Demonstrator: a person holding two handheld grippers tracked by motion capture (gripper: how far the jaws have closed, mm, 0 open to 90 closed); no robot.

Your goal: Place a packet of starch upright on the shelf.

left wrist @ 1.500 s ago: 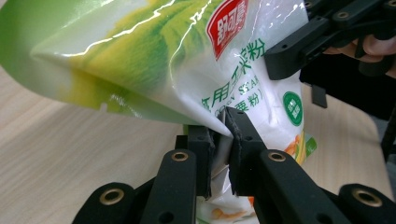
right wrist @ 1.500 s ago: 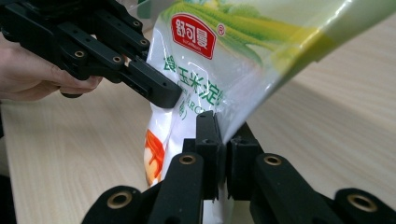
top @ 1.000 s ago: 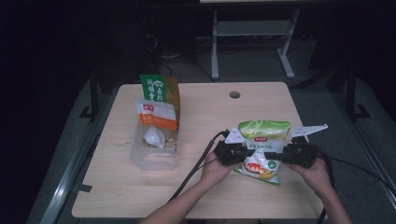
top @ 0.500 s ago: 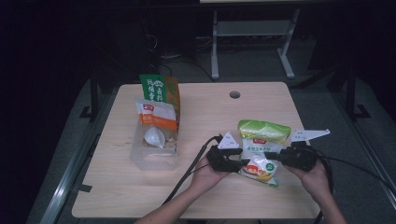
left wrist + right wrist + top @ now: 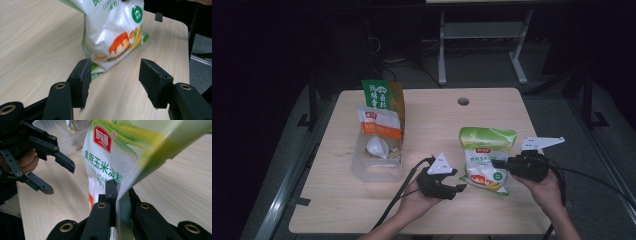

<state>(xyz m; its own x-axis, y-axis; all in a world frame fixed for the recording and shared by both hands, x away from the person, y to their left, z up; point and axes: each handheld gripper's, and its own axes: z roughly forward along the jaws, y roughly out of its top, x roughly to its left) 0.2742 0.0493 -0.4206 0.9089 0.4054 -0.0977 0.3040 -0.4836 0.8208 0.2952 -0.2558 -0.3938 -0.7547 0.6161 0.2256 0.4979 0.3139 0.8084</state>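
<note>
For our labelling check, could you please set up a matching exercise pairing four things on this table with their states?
1. right gripper
2. left gripper
3. corn starch bag
4. clear plastic tub

A. jaws apart, nothing between them
B. holds other packets, left on the table
C. clamped on an edge of the bag
D. lifted upright, bottom on the table

Pairs: 1-C, 2-A, 3-D, 4-B

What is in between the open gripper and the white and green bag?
Nothing visible. The left gripper stands open with bare table between its jaws, and the corn starch bag stands just ahead. The right gripper pinches the bag's edge.
</note>
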